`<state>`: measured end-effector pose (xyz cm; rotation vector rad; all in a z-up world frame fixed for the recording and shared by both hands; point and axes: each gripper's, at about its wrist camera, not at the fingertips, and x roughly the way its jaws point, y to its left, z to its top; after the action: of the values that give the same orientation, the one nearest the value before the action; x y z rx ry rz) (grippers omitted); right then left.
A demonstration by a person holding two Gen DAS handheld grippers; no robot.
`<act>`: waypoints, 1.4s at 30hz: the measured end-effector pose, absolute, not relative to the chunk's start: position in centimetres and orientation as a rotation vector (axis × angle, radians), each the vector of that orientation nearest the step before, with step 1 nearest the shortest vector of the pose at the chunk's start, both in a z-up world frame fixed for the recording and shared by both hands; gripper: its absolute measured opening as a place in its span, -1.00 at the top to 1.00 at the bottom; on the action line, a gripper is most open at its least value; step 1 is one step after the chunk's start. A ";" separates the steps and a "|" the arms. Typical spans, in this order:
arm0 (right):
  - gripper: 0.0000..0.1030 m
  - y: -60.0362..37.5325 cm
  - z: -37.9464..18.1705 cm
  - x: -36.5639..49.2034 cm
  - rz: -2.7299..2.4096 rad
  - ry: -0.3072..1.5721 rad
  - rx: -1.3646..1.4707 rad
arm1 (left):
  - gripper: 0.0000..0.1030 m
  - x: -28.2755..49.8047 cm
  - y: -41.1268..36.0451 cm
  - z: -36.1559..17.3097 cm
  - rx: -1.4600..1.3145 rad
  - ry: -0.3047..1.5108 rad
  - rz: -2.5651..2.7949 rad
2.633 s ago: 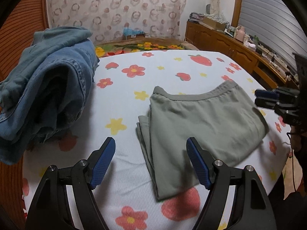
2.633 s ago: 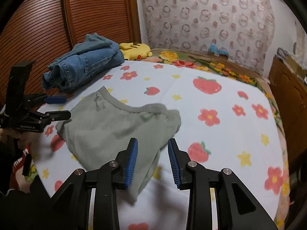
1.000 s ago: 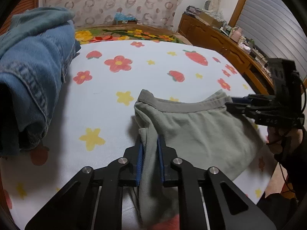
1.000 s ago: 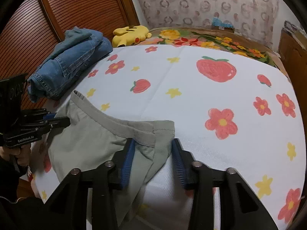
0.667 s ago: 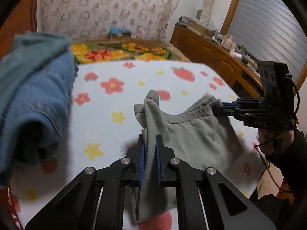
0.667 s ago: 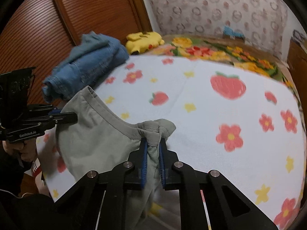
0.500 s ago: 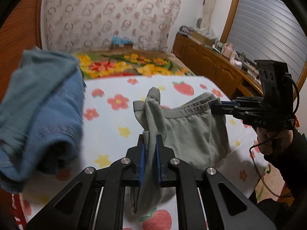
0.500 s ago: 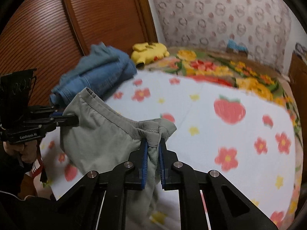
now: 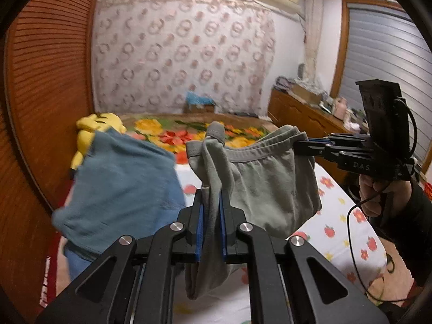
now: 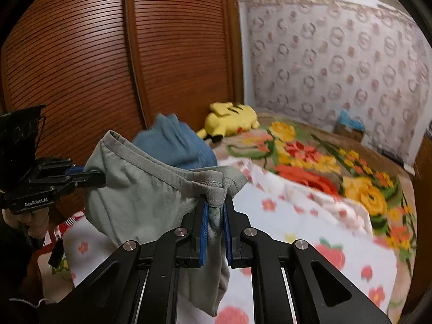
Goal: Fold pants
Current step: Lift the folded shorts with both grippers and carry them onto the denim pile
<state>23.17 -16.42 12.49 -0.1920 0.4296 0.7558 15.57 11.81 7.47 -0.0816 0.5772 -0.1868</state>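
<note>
Left tongs (image 9: 211,202) and right tongs (image 10: 215,210) each clamped on a waistband corner, grey pants (image 9: 272,186) hanging stretched above the bed (image 10: 310,224), probably to straighten them before folding.

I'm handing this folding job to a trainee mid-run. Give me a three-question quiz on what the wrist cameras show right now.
1. True or false: the grey-green pants lie flat on the bedsheet.
2. What does the left hand-held gripper clamp?
A. the blue jeans
B. the pants' waistband end
C. nothing
3. Fill in: the yellow plush toy lies on the bed beyond the ____.

Key:
1. False. Both the left and the right hand-held gripper hold them up by the waistband, and the fabric hangs below.
2. B
3. blue jeans
</note>
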 end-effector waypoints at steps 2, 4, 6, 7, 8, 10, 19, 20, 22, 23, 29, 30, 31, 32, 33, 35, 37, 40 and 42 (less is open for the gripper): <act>0.80 -15.5 13.2 23.8 0.770 0.412 -0.206 | 0.79 15.5 12.9 8.0 -0.087 0.560 -0.164; 0.80 -14.7 13.5 24.5 0.784 0.398 -0.215 | 0.79 15.7 13.9 8.2 -0.094 0.548 -0.142; 0.80 -13.7 13.8 25.2 0.794 0.389 -0.225 | 0.79 15.8 14.8 8.2 -0.100 0.543 -0.125; 0.80 -13.3 13.8 25.5 0.797 0.386 -0.231 | 0.79 16.1 15.2 8.2 -0.102 0.542 -0.117; 0.80 -13.2 13.6 25.9 0.800 0.383 -0.236 | 0.79 16.3 15.4 8.3 -0.103 0.541 -0.110; 0.80 -12.5 13.7 26.4 0.805 0.376 -0.247 | 0.79 16.8 16.0 8.4 -0.101 0.537 -0.099; 0.80 -10.8 14.9 28.4 0.807 0.345 -0.307 | 0.79 17.5 17.9 8.9 -0.129 0.509 -0.070; 0.80 -10.3 15.1 28.7 0.808 0.343 -0.319 | 0.79 17.4 18.0 8.7 -0.131 0.511 -0.066; 0.80 -9.3 15.1 29.4 0.813 0.345 -0.337 | 0.79 17.5 18.5 8.0 -0.147 0.522 -0.054; 0.80 -8.7 15.0 29.9 0.816 0.349 -0.349 | 0.79 17.6 18.8 7.9 -0.153 0.528 -0.049; 0.80 -4.1 14.2 32.0 0.850 0.376 -0.436 | 0.79 17.2 20.4 5.7 -0.206 0.574 -0.004; 0.80 -3.3 14.0 32.3 0.858 0.383 -0.440 | 0.79 17.2 20.7 5.4 -0.216 0.580 0.004; 0.80 -2.5 13.7 32.7 0.865 0.390 -0.444 | 0.79 17.1 21.0 5.1 -0.225 0.586 0.013; 0.80 -1.9 13.7 33.2 0.870 0.394 -0.446 | 0.79 17.1 21.3 4.9 -0.233 0.591 0.019; 0.80 -1.2 13.6 33.5 0.877 0.396 -0.448 | 0.79 17.0 21.7 4.5 -0.242 0.596 0.027; 0.80 -0.2 13.7 34.5 0.895 0.398 -0.446 | 0.79 16.8 22.0 4.2 -0.253 0.599 0.040; 0.80 1.1 13.6 34.9 0.916 0.390 -0.453 | 0.79 16.3 22.3 4.0 -0.264 0.599 0.054; 0.80 2.3 13.5 35.7 0.956 0.379 -0.459 | 0.79 15.6 22.4 3.8 -0.273 0.595 0.072; 0.79 3.3 13.1 36.0 0.975 0.380 -0.471 | 0.78 15.2 22.6 3.5 -0.283 0.599 0.082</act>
<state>35.97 3.28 13.08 -0.4707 0.3801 0.9750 15.18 22.62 3.54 -0.2834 0.5995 0.0817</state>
